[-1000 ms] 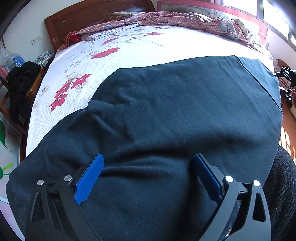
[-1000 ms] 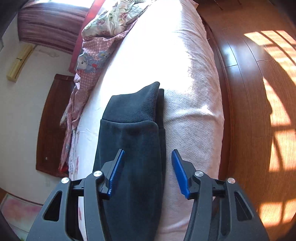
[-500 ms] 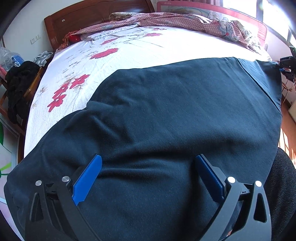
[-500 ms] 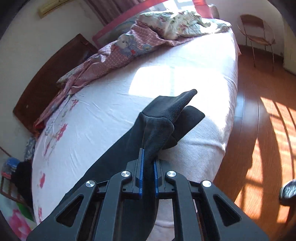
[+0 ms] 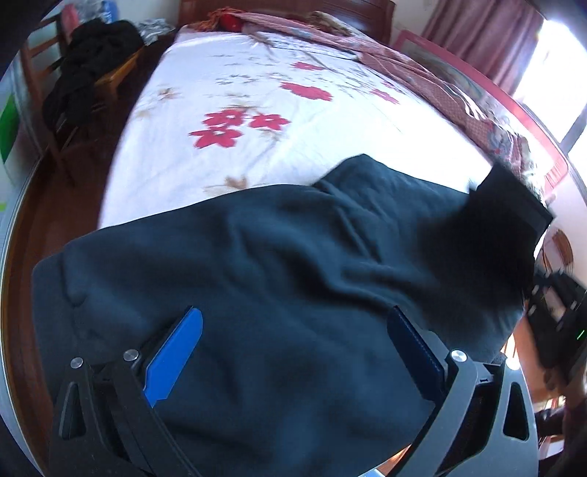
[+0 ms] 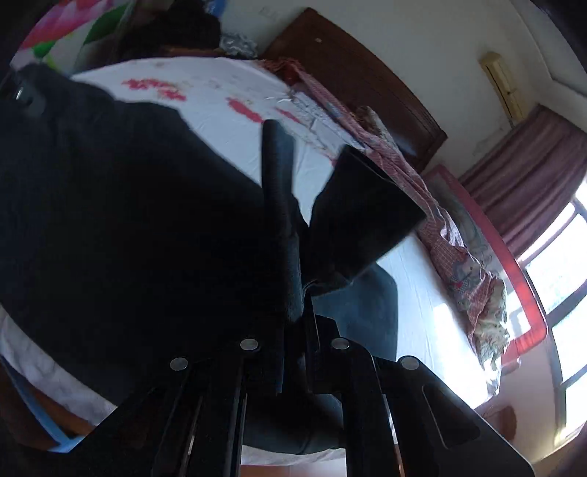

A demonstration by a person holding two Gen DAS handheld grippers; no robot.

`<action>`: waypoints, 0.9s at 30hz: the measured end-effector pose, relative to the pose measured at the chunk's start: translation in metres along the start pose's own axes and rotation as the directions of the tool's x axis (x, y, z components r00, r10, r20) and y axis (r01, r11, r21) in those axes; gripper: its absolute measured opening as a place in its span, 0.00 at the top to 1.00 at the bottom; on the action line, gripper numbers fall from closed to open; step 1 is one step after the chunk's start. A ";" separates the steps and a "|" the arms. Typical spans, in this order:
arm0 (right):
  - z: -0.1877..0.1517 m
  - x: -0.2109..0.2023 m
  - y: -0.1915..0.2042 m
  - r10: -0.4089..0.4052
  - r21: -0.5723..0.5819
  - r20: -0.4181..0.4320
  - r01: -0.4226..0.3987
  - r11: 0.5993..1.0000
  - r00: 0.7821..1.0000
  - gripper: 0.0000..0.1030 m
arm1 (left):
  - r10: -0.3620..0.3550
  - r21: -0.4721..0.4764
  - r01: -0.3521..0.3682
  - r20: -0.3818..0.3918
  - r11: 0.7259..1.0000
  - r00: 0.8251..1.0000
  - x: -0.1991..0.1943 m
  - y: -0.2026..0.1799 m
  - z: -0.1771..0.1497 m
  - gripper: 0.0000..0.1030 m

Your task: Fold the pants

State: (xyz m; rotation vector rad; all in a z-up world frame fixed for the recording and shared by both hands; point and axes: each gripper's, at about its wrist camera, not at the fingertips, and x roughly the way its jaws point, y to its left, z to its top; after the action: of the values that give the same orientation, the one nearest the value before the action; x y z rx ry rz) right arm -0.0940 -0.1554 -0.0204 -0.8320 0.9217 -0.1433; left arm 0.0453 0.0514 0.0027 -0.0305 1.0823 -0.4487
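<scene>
Dark fleece pants (image 5: 279, 293) spread on the bed (image 5: 256, 121) under the left claw (image 5: 293, 348), its jaws wide and empty. The right claw (image 6: 297, 330), clamped on a pant-leg cuff (image 6: 363, 209), carries it over the pants toward the left, waist end.

Left wrist view: fisheye mounted behind the left hand-held gripper (image 5: 293, 352), looking steeply down and forward over the pants (image 5: 275, 264) at close range, toward the headboard (image 5: 286, 7) at the far end of the bed (image 5: 256, 110).

Right wrist view: fisheye behind the right hand-held gripper (image 6: 299, 330), very close to the dark cloth, rolled so the bed runs diagonally; faces the headboard (image 6: 352, 73) and curtained window (image 6: 532, 165).

Shared: pants (image 6: 128, 220), floral sheet, headboard, red-checked bedding (image 5: 422, 77) (image 6: 458, 264).
</scene>
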 end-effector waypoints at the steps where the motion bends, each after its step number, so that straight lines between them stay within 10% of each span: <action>1: -0.005 0.002 0.019 -0.066 -0.089 0.014 0.067 0.994 0.998 0.93 | 0.006 -0.026 -0.006 0.005 1.000 1.000 -0.005 0.011 -0.001 0.02; 8: -0.008 -0.032 0.015 -0.159 -0.150 0.124 0.177 0.973 0.980 0.93 | -0.006 -0.070 0.008 0.026 0.998 1.000 -0.023 0.045 -0.002 0.02; 12: -0.024 -0.029 0.042 -0.072 -0.278 0.092 0.095 0.956 0.993 0.82 | 0.012 -0.027 -0.011 0.014 1.000 1.000 -0.021 0.040 0.001 0.02; 15: -0.005 -0.052 0.002 0.157 -0.018 0.073 -0.156 0.988 0.985 0.81 | 0.011 -0.016 -0.011 0.004 1.000 1.000 -0.023 0.041 0.000 0.02; 20: 0.017 -0.033 -0.077 0.303 0.498 0.113 -0.318 0.807 0.946 0.77 | 0.014 -0.016 -0.014 0.040 1.000 0.999 -0.040 0.053 0.000 0.02; 23: 0.031 0.011 -0.044 0.394 0.427 -0.026 -0.347 0.835 0.919 0.77 | 0.036 -0.025 -0.034 0.059 0.999 0.998 -0.049 0.071 0.002 0.02; 27: 0.054 -0.028 -0.043 0.298 0.384 0.028 -0.285 0.878 0.954 0.77 | 0.039 -0.056 -0.034 0.082 0.998 0.996 -0.061 0.115 0.005 0.02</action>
State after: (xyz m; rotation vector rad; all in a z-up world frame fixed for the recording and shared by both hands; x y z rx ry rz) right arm -0.0608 -0.1417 0.0447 -0.3200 0.9985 -0.0706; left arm 0.0650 0.1778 0.0295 -0.0768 1.0110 -0.3820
